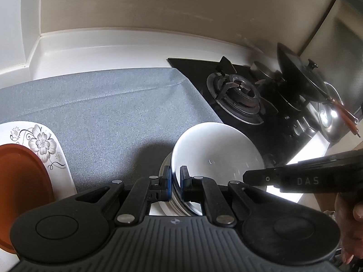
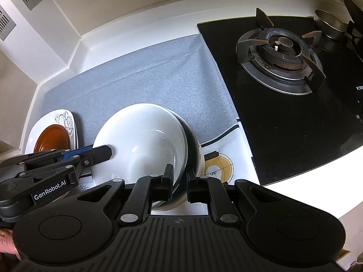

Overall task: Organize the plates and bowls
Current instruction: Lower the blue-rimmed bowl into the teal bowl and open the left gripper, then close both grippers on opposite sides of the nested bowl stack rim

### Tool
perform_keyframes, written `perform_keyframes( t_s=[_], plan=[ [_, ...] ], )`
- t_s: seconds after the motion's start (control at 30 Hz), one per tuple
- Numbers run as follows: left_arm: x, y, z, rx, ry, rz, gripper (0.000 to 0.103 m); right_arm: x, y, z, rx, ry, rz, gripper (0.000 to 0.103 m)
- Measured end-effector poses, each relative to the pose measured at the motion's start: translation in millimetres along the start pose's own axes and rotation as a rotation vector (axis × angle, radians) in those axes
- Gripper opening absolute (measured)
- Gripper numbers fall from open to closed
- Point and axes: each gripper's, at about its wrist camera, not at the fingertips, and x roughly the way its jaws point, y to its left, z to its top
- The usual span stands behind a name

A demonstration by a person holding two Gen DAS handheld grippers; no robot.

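You can't see the lower bowls [image 1: 166, 170] nested beneath the white bowl [image 1: 215, 149]; only their rims show. Left of the white bowl, the picture's edge crops the brown plate [image 1: 20, 188]. Right of it, the pots [image 1: 326, 115] blur.

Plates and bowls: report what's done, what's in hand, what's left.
Done: the brown plate sits on the flowered plate. In hand: both the left gripper and right gripper clamp opposite rims of the white bowl, which sits in a bowl stack. Left: where this stack should go isn't shown.
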Motion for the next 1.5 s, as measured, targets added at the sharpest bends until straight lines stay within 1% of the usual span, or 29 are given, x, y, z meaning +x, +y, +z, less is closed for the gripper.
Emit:
perform_keyframes(
  t_s=[0.07,0.3,0.47,0.6,0.7,0.77,0.97,1.03,1.1,1.13,1.17,1.2,1.23,1.27,1.37,1.5],
  plan=[
    [0.8,-0.9,-0.3,0.0,-0.001,0.002,0.007,0.5,2.4,0.6,-0.001,0.002,-0.008,0.015],
    [2.0,-6.8,-1.8,0.034,-0.005,0.031,0.007,0.1,7.4,0.2,-0.007,0.005,-0.039,0.016],
    [2.0,-9.3,-3.6,0.056,-0.012,0.045,0.007,-0.5,13.4,-1.1,-0.034,0.009,-0.058,0.019],
    [1.7,-9.5,-4.5,0.064,-0.014,0.05,0.008,-1.2,16.7,-1.6,-0.052,0.014,-0.074,0.02],
    [0.9,-12.4,-5.0,0.08,-0.023,0.047,0.007,-1.9,18.1,-1.5,-0.058,0.016,-0.087,0.025],
    [1.1,-14.1,-5.7,0.09,-0.025,0.058,0.006,-1.3,15.8,-0.2,-0.04,0.022,-0.086,0.032],
    [-1.0,-9.2,-7.8,0.068,-0.025,0.042,0.006,-1.8,11.1,-0.5,-0.009,0.012,-0.088,0.032],
    [-3.9,-5.5,-8.0,0.047,-0.03,0.035,0.009,-3.0,8.8,-0.6,0.004,-0.002,-0.08,0.032],
    [-7.7,-1.7,-6.9,0.026,-0.038,0.028,0.014,-5.0,4.0,-0.5,0.022,-0.028,-0.061,0.037],
    [-10.2,0.7,-6.5,0.014,-0.043,0.025,0.021,-5.6,1.7,-0.2,0.026,-0.041,-0.059,0.042],
    [-12.4,3.1,-6.1,0.002,-0.048,0.024,0.026,-6.2,-0.8,-0.1,0.029,-0.055,-0.057,0.043],
    [-13.9,4.5,-5.8,-0.011,-0.049,0.024,0.036,-6.9,-3.9,0.1,0.033,-0.069,-0.045,0.043],
    [-15.1,6.3,-5.7,-0.031,-0.047,0.021,0.039,-7.4,-7.0,0.3,0.033,-0.082,-0.03,0.045],
    [-15.9,7.1,-5.7,-0.048,-0.045,0.018,0.039,-7.5,-9.5,0.6,0.029,-0.093,-0.016,0.048],
    [-13.8,9.8,-6.3,-0.113,-0.021,0.014,0.042,-4.0,-16.5,3.3,-0.001,-0.097,0.006,0.049],
    [-8.3,12.8,-11.8,-0.205,0.019,0.012,0.048,11.3,-26.1,10.2,-0.031,-0.038,0.043,0.049]
  ],
)
